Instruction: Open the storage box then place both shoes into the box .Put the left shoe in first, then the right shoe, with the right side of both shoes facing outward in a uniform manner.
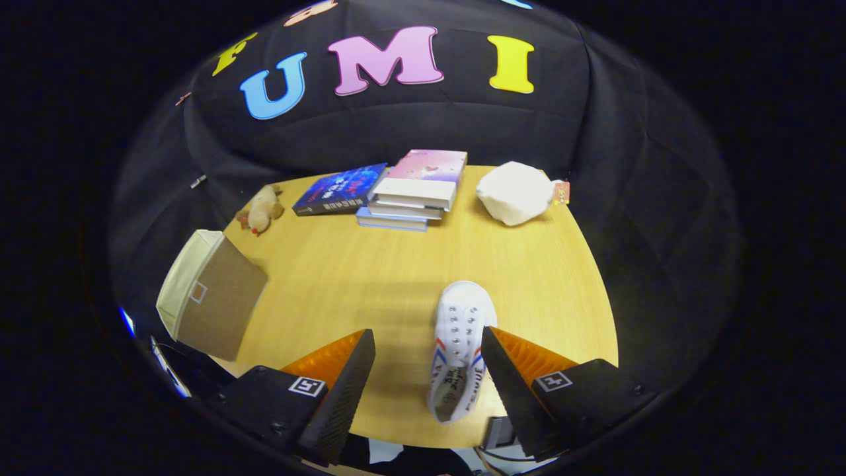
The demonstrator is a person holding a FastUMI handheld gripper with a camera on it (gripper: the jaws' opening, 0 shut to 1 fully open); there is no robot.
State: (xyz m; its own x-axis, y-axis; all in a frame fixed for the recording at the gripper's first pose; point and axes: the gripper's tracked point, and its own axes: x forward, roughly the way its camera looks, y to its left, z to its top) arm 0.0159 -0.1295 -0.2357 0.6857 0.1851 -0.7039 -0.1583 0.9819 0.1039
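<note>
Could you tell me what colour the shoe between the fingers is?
White shoe, with red and blue side stripes; seen in the gripper view.

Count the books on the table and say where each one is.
4. A blue book lies flat beside the plush toy; three more sit stacked next to it, pink one on top. Others could be hidden under the stack. The gripper is open.
</note>
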